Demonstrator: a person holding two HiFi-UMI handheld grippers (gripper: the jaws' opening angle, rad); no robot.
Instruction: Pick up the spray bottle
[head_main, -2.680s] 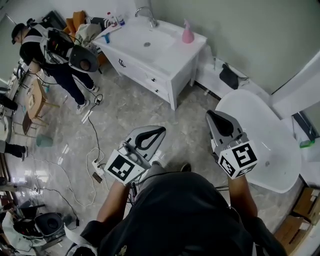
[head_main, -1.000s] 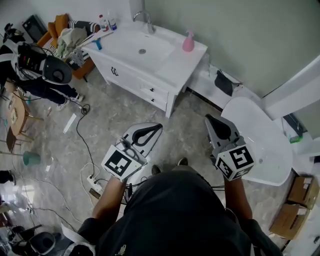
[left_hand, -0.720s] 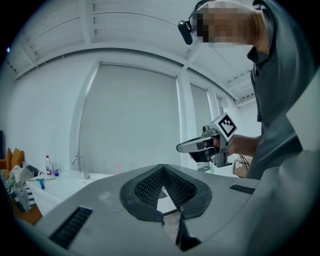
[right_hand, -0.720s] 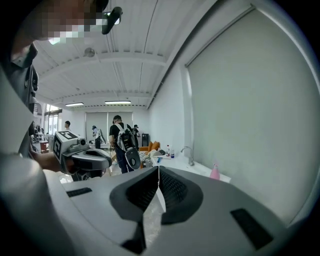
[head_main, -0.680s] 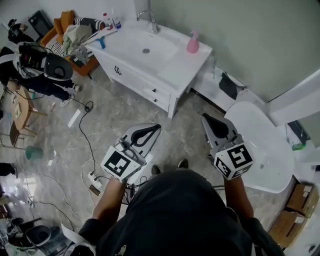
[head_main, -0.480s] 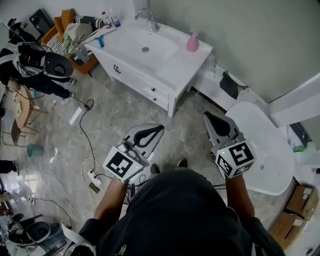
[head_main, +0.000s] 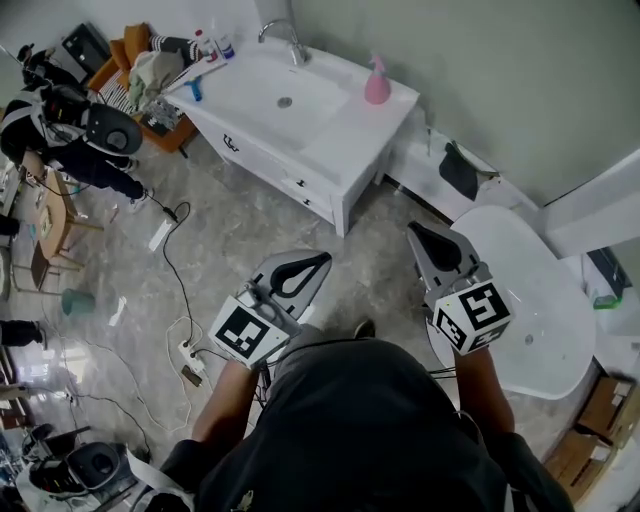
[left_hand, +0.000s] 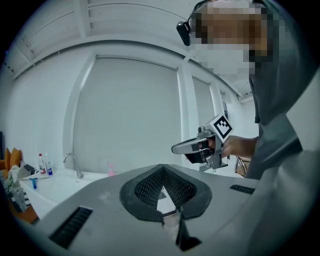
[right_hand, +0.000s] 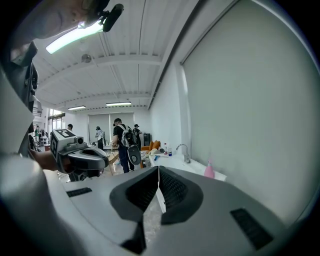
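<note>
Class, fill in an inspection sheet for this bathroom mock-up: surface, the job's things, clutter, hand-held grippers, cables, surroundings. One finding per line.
Surface: white sink counter, mostly bare, with a tap at the back.
Job's things: pink spray bottle upright by the wall at the counter's right end, untouched.
Clutter: small bottles and a blue item at the counter's left end; clothes heaped beside it.
Grippers: left hand-held gripper and right hand-held gripper both shut and empty, held over the floor short of the counter.
Cables: white cable with a power strip on the floor.
Surroundings: a person at the left; a white oval fixture at the right.
</note>
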